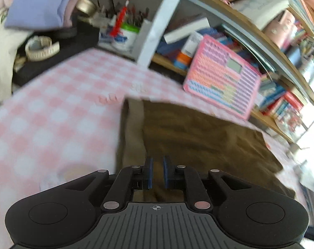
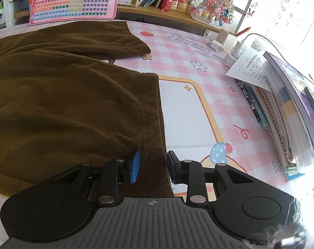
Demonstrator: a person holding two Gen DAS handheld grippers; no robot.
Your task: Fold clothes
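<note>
- Brown garment (image 2: 69,95): laid across the pink checked table cover (image 2: 198,47), spread wide and rumpled; one loose part (image 2: 107,39) is seen reaching toward the shelf side; a straight hemmed edge runs down to the near side of the table; in the left wrist view a narrow strip along its left border appears turned over, though blur keeps this uncertain.
- Left gripper (image 1: 157,173): held over the near part of the garment; its blue pads are seen close together with a slim gap; no cloth is seen pinched between them.
- Right gripper (image 2: 152,169): set astride the garment's straight edge near its near corner; the jaws stand apart; cloth lies between them, but the pads are not seen pressing on it.
- Progress: judged early; no finished fold can be made out; the loose part is left to be brought in, and the main folds are still to be made.
- Surroundings: pink button board (image 2: 73,0) leaned at the shelf; stacked notebooks (image 2: 281,108) at the right edge, well apart from the garment.
</note>
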